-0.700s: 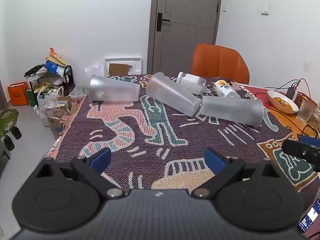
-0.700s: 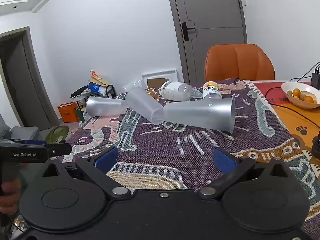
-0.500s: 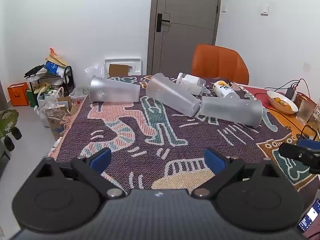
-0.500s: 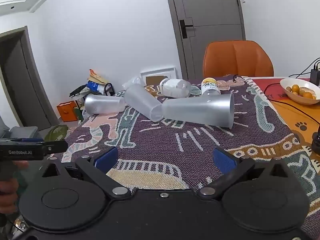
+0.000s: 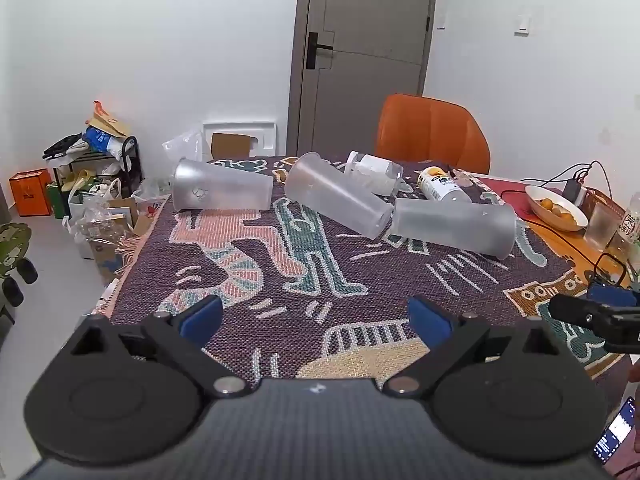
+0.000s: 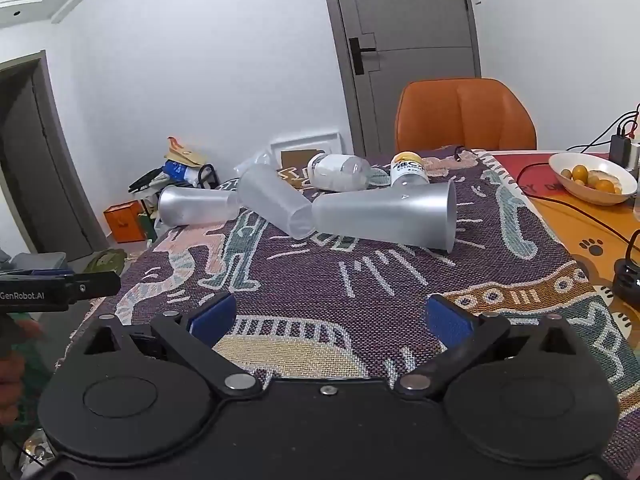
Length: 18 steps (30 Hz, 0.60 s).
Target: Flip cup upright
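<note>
Three frosted plastic cups lie on their sides on the patterned table cloth: a left cup (image 5: 222, 191) (image 6: 196, 210), a middle cup (image 5: 338, 200) (image 6: 276, 204) and a right cup (image 5: 454, 222) (image 6: 386, 216) with its mouth to the right. My left gripper (image 5: 316, 318) is open and empty over the near part of the cloth, well short of the cups. My right gripper (image 6: 334, 316) is open and empty, in front of the right cup.
Two bottles (image 5: 374, 172) (image 5: 442, 188) lie behind the cups. An orange chair (image 5: 432, 132) stands at the far edge. A bowl of fruit (image 5: 556, 208), a glass (image 5: 600, 228), cables and a phone (image 5: 616, 442) are to the right. Floor clutter (image 5: 88, 184) is left of the table.
My right gripper has moved forward toward the right cup, which looks larger and lower. The left wrist view has hardly changed; the right gripper's tip has shifted a little left in it.
</note>
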Tool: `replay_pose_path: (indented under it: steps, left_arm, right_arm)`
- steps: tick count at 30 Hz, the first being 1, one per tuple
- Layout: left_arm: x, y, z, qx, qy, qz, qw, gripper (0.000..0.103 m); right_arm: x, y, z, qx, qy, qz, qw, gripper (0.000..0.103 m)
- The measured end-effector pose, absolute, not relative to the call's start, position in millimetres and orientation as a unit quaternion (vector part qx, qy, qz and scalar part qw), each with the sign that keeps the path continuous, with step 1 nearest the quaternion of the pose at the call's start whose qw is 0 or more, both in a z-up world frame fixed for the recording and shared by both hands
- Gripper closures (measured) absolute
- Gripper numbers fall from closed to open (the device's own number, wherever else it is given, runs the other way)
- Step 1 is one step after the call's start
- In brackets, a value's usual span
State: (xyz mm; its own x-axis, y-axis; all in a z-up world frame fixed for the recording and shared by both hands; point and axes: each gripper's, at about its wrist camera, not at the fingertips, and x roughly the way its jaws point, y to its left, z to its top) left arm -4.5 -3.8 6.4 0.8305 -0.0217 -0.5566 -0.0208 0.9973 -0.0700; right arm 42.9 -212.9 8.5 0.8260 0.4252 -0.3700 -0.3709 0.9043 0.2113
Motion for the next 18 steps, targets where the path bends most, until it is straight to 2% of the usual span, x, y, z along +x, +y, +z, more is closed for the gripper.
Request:
replay_pose_path:
  steps: [18]
  left_arm:
    - [-8.5,-7.5,12.5,-0.035,0.277,-0.006,0.96,0.004]
  right_arm:
    - [43.0,-216.7,8.0,0.064,0.207,0.206,0.954,0.0]
